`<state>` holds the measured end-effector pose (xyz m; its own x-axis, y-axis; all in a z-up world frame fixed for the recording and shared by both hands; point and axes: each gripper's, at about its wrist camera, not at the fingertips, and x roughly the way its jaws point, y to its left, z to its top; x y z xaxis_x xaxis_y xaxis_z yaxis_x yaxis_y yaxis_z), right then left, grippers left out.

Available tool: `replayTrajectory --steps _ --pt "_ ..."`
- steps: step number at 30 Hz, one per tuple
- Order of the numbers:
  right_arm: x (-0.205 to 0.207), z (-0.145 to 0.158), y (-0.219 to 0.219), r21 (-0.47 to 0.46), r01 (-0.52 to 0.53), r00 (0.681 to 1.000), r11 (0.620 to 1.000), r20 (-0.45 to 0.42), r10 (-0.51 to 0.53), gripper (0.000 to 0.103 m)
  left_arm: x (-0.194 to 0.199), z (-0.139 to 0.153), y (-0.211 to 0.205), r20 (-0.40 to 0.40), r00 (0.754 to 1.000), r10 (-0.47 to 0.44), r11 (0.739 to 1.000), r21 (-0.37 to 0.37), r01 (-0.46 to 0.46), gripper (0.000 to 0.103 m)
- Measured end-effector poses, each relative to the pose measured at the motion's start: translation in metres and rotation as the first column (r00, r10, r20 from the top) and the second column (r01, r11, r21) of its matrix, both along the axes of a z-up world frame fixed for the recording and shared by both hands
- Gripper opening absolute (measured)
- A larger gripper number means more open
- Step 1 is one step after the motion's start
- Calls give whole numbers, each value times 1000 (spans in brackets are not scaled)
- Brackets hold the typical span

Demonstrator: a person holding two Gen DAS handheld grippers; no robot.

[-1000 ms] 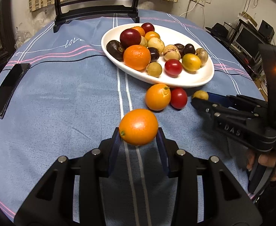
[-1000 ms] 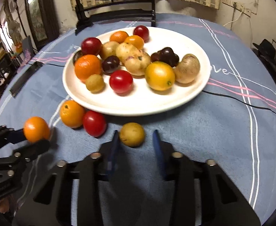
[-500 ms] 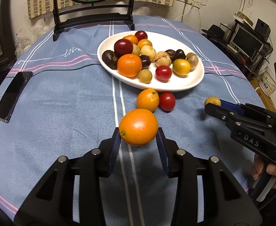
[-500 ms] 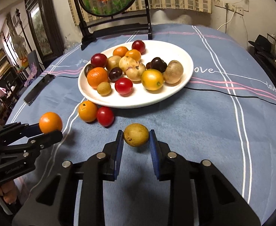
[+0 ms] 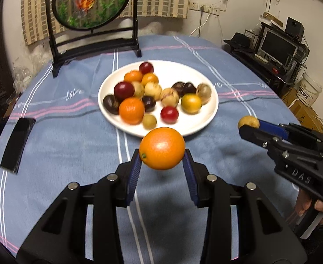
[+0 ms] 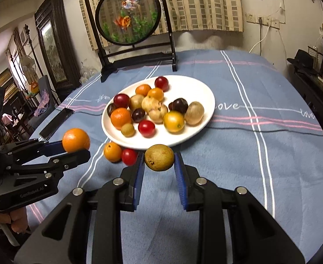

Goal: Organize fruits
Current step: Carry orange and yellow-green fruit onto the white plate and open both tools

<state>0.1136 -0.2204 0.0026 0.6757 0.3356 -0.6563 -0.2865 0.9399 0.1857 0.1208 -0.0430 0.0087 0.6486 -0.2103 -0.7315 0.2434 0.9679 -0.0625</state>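
Note:
My left gripper [image 5: 162, 154] is shut on an orange [image 5: 162, 148] and holds it in the air in front of the white plate [image 5: 205, 118]. My right gripper [image 6: 159, 160] is shut on a small brownish-yellow fruit [image 6: 159, 157], also lifted above the cloth. The plate [image 6: 201, 92] holds several fruits: oranges, red, dark and tan ones. A small orange [image 6: 112, 152] and a red fruit [image 6: 129, 156] lie on the cloth by the plate's near rim. The left gripper's orange also shows in the right wrist view [image 6: 76, 140], and the right gripper's fruit in the left wrist view [image 5: 248, 122].
The round table has a blue striped cloth [image 6: 260, 154]. A black phone [image 5: 17, 145] lies at the left edge. A round fish screen on a black stand [image 5: 91, 2] stands behind the plate. Shelves and a monitor [image 5: 278, 46] are off to the right.
Both grippers have risen and pulled back from the plate with their fruits. The right gripper closed on the brownish-yellow fruit and lifted it off the cloth.

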Motion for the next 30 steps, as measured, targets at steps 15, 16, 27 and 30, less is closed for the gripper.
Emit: replayTrajectory --steps 15,16,27,30 --pt "69 15 15 -13 -24 1000 1000 10 24 29 84 1 -21 -28 1000 -1 1000 13 2 39" --pt "75 13 15 -16 -23 1000 1000 4 23 29 89 -1 -21 -33 999 1 1000 13 -1 39" --pt "131 -3 28 -68 -17 999 998 -28 16 29 137 -21 -15 -65 996 56 998 38 -54 39" --pt "138 -10 30 -70 -9 999 997 -37 6 29 147 -27 -12 -83 994 75 997 33 -72 39"
